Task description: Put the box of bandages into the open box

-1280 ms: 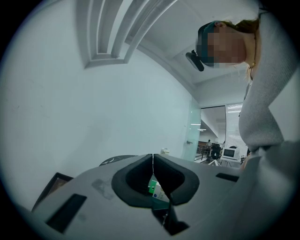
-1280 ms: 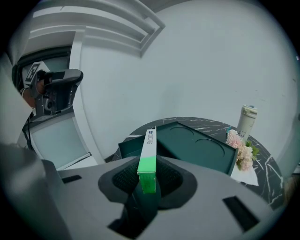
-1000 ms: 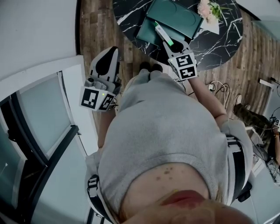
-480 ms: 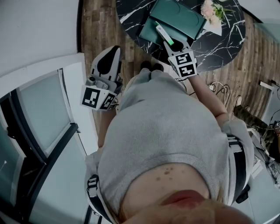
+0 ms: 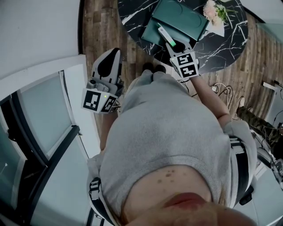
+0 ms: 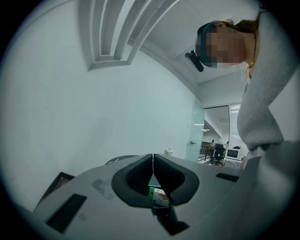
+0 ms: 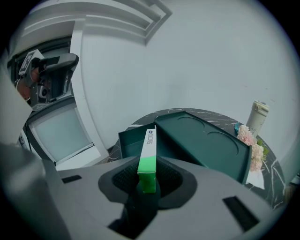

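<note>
The box of bandages (image 5: 165,34), slim and white with a green end, is clamped in my right gripper (image 5: 174,44), which is shut on its green end (image 7: 148,174). It sticks out over the near edge of the open box (image 5: 149,33), a dark green base whose lid (image 5: 179,16) leans up behind it. In the right gripper view the open box's base (image 7: 127,140) lies just beyond the bandage box's tip. My left gripper (image 5: 112,53) hangs over the wooden floor, left of the table. Its jaws meet with nothing held (image 6: 153,159).
The round black marble table (image 5: 221,40) also carries pink flowers (image 5: 214,9) and a pale bottle (image 7: 258,115). The person's shoes (image 5: 152,67) stand at the table's near edge. Cables (image 5: 221,90) lie on the floor to the right. A glass partition (image 5: 40,110) stands on the left.
The right gripper and the bandage box have edged slightly further over the table toward the open box. The left gripper has hardly moved.
</note>
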{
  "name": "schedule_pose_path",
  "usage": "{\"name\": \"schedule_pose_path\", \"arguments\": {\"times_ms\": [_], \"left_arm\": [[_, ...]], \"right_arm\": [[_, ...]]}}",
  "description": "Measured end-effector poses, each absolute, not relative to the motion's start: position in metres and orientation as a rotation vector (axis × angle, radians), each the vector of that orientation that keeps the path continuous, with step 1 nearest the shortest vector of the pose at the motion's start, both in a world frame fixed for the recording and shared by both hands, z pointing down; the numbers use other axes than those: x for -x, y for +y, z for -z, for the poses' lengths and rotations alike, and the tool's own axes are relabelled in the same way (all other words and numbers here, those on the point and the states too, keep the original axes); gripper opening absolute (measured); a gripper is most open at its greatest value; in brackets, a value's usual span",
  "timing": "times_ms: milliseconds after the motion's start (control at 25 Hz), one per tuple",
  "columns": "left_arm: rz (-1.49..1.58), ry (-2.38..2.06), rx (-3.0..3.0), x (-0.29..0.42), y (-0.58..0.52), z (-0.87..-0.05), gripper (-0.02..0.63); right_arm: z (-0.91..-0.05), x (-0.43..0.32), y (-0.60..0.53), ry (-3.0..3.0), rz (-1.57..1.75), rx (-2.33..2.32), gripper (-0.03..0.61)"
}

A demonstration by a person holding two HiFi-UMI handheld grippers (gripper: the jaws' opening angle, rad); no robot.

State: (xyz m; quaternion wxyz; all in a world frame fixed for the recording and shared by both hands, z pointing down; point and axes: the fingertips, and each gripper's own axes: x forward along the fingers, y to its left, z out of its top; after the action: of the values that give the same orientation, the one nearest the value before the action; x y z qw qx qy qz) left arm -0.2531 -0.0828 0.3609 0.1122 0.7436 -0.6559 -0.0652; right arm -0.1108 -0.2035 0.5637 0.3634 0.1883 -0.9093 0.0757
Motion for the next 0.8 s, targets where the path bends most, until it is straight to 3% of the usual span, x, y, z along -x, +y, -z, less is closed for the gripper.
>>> {"name": "schedule_pose_path", "arguments": {"times_ms": [800], "left_arm": [[0.195, -1.947, -2.168, 0.258, -0.079, -0.361, 0.014]], "right_arm": [[-0.577, 0.116, -0.208, -2.273, -0.215, -0.441, 0.144]]}}
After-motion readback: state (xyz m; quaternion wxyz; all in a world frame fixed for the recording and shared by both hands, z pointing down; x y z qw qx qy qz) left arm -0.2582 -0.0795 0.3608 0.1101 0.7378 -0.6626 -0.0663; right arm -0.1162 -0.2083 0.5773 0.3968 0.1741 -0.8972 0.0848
